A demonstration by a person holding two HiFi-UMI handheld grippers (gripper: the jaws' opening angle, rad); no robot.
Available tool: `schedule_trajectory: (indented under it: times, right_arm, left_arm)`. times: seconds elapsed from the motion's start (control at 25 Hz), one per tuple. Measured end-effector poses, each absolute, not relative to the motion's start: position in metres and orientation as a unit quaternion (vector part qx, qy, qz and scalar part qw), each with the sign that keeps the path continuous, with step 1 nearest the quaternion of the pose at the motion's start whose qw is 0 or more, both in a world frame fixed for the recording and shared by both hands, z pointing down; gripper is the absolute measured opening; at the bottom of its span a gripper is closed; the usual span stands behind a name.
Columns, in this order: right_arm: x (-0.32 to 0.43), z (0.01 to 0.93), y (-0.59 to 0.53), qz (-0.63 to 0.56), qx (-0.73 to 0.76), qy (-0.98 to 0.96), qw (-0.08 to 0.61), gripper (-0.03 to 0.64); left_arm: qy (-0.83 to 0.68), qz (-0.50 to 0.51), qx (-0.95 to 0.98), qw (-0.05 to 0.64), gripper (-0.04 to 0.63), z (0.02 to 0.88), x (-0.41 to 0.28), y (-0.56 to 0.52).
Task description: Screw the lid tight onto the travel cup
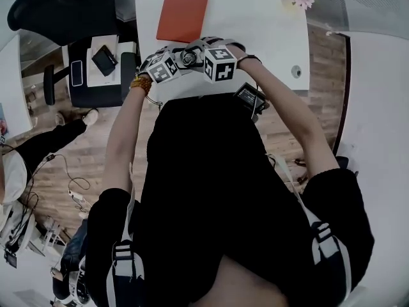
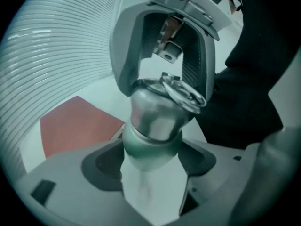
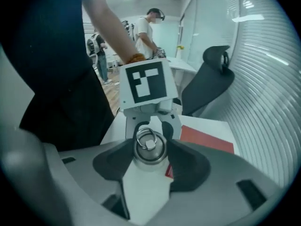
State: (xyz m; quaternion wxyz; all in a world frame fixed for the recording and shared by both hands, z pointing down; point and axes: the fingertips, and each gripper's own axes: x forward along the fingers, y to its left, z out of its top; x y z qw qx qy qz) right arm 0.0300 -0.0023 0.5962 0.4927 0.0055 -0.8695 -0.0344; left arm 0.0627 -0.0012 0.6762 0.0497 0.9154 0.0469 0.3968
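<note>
Gripping a travel cup (image 2: 150, 147).
The left gripper (image 2: 150, 166)'s jaws pinch its body; the right gripper (image 3: 149, 147)'s clamp the lid (image 2: 157, 114).

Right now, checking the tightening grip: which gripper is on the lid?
The right gripper: its jaws clamp the ringed lid, while the left gripper holds the cup by its body.

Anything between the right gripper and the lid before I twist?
Nothing visible. The lid sits directly between the jaws of the right gripper, with the pads against its sides. The left gripper grips the travel cup beneath it.
</note>
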Motion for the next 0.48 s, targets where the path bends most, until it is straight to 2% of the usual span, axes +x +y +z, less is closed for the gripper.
schedule_trajectory:
  times: [0.12, 0.24, 0.32, 0.48]
  right_arm:
    - [0.028, 0.597, -0.001, -0.058, -0.042, -0.862, 0.501, 0.235]
    - [0.030, 0.596, 0.001, -0.054, -0.030, -0.864, 0.500, 0.247]
    - [0.030, 0.592, 0.004, -0.020, 0.014, -0.876, 0.481, 0.307]
    - [0.027, 0.580, 0.001, 0.057, 0.152, -0.890, 0.426, 0.308]
  left_arm:
    - [0.095, 0.413, 0.905, 0.031, 0.364, 0.679, 0.061, -0.001]
    - [0.072, 0.404, 0.911, 0.037, 0.369, 0.677, 0.062, 0.000]
    - [0.014, 0.381, 0.923, 0.056, 0.379, 0.673, 0.060, -0.002]
    - [-0.107, 0.328, 0.934, 0.093, 0.380, 0.672, 0.059, -0.001]
